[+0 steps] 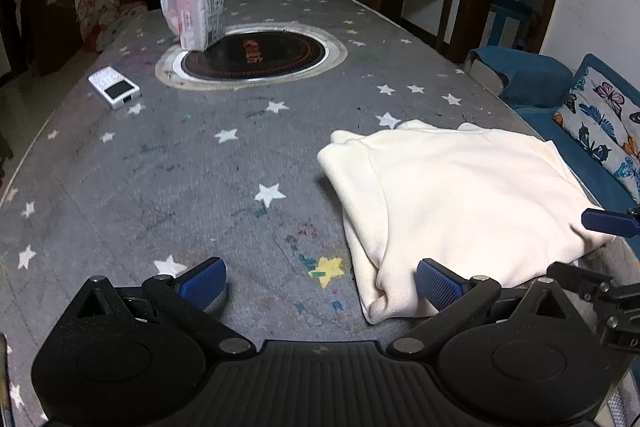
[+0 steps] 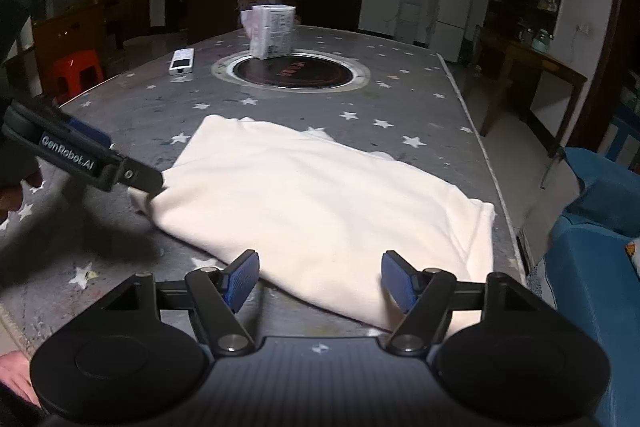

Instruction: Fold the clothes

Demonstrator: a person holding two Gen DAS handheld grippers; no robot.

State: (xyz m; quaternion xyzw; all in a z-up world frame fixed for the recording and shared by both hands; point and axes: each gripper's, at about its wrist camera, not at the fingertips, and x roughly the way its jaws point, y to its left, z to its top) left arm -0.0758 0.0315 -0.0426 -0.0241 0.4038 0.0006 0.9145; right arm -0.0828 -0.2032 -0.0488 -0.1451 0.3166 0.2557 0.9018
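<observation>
A cream garment [image 1: 452,199] lies folded into a thick rectangle near the table's right edge; in the right wrist view the garment [image 2: 320,203] fills the middle. My left gripper [image 1: 322,283] is open, its right finger resting at the garment's near corner, its left finger over bare tablecloth. My right gripper [image 2: 320,281] is open at the garment's near edge, the cloth lying between its blue pads [image 2: 242,281]. The left gripper [image 2: 136,177] shows from the side in the right wrist view, touching the garment's left corner. A tip of the right gripper [image 1: 608,221] shows at the left wrist view's right edge.
The table wears a grey cloth with white stars [image 1: 160,167]. A round black cooktop [image 1: 256,57] sits in its middle with a white paper pack [image 1: 200,15] on its rim. A white remote [image 1: 114,87] lies to the left. A blue sofa [image 2: 592,267] flanks the table's right edge.
</observation>
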